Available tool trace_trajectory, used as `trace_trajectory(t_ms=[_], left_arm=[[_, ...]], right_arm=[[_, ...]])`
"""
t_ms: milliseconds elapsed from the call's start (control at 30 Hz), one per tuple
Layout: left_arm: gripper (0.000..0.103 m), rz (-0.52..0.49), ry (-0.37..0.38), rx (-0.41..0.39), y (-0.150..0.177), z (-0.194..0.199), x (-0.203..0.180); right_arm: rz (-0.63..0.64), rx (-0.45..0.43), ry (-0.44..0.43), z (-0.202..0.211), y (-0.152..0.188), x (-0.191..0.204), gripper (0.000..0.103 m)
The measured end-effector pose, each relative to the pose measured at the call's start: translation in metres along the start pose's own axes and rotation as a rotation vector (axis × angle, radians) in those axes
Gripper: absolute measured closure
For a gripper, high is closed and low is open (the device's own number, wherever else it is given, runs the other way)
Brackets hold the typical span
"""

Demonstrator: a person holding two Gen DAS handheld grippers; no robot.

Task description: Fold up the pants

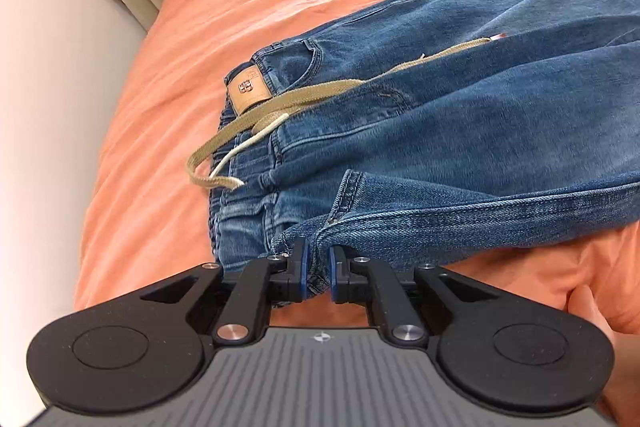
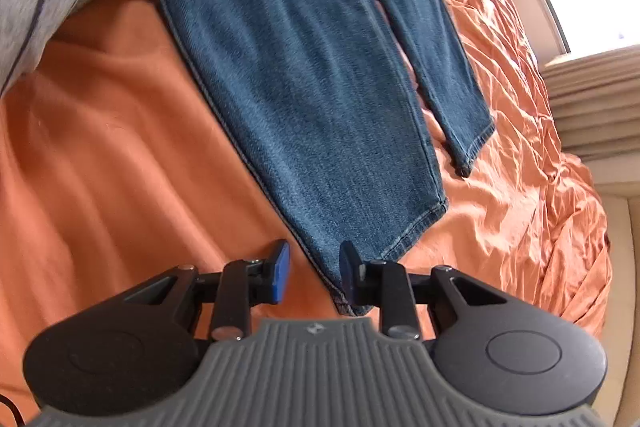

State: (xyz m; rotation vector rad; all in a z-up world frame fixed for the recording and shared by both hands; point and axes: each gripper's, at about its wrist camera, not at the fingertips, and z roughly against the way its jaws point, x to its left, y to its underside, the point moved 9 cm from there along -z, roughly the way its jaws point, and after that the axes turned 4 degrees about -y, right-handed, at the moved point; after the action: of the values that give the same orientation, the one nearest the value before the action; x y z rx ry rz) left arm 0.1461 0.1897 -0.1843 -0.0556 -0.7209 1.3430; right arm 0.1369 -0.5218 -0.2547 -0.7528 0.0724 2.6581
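Seems to be the start of a lengthwise-to-crosswise fold: blue jeans (image 1: 440,131) spread on the orange bed sheet (image 1: 168,131), one leg over the other, both ends being taken. Next move, as a judgement: closing the right claw on the hem, then lifting both ends together and keeping the layers aligned.

Left claw (image 1: 319,267): narrow, pinching a bunched denim edge near the waistband, at 6 o'clock of the left wrist view; blue pads pressing the fabric from both sides. Beige drawstring (image 1: 280,99) and leather brand patch (image 1: 248,93) lying loose at about 10 o'clock from the grip.

Right claw (image 2: 314,271): moderately open, holding nothing yet, straddling the corner of the upper leg hem (image 2: 400,243); right pad touching or almost touching the denim, left pad apart over the sheet. Second leg hem (image 2: 468,151) at 2 o'clock, offset, not aligned.
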Motion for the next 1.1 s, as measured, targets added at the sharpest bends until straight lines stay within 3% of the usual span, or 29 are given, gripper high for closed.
trace_trajectory(t_ms=[200,367,533,633,733,767,800,833,933,1100], left_arm=[[0.092,0.005,0.006,-0.002,-0.013,-0.007,0.003],[0.092,-0.023,0.007,-0.007,-0.018,-0.013,0.003],[0.092,-0.048,0.020,-0.010,-0.015,-0.014,0.003],[0.092,-0.052,0.029,-0.011,-0.013,-0.014,0.003],[0.092,-0.051,0.029,-0.017,-0.013,-0.014,0.003],[0.092,-0.048,0.029,-0.018,-0.013,-0.015,0.004],[0.092,-0.045,0.029,-0.020,-0.012,-0.014,0.004],[0.092,-0.044,0.026,-0.023,-0.011,-0.013,0.005],[0.092,-0.030,0.019,-0.053,-0.009,-0.007,0.007],[0.093,0.072,0.008,-0.130,-0.010,0.010,0.020]], right_arm=[[0.066,0.027,0.073,-0.015,0.003,-0.003,0.084],[0.044,0.122,0.101,-0.028,0.017,-0.017,0.082],[0.108,0.019,0.105,-0.012,-0.012,0.000,0.083],[0.145,0.002,0.120,-0.012,-0.024,0.011,0.083],[0.148,0.048,0.118,-0.021,-0.019,0.015,0.084],[0.148,0.061,0.118,-0.022,-0.016,0.015,0.086],[0.143,0.062,0.117,-0.021,-0.015,0.015,0.097],[0.135,0.051,0.124,-0.018,-0.016,0.014,0.102],[0.068,0.002,0.169,0.000,-0.021,0.001,0.103],[-0.182,-0.064,0.201,0.032,-0.026,-0.042,0.103]])
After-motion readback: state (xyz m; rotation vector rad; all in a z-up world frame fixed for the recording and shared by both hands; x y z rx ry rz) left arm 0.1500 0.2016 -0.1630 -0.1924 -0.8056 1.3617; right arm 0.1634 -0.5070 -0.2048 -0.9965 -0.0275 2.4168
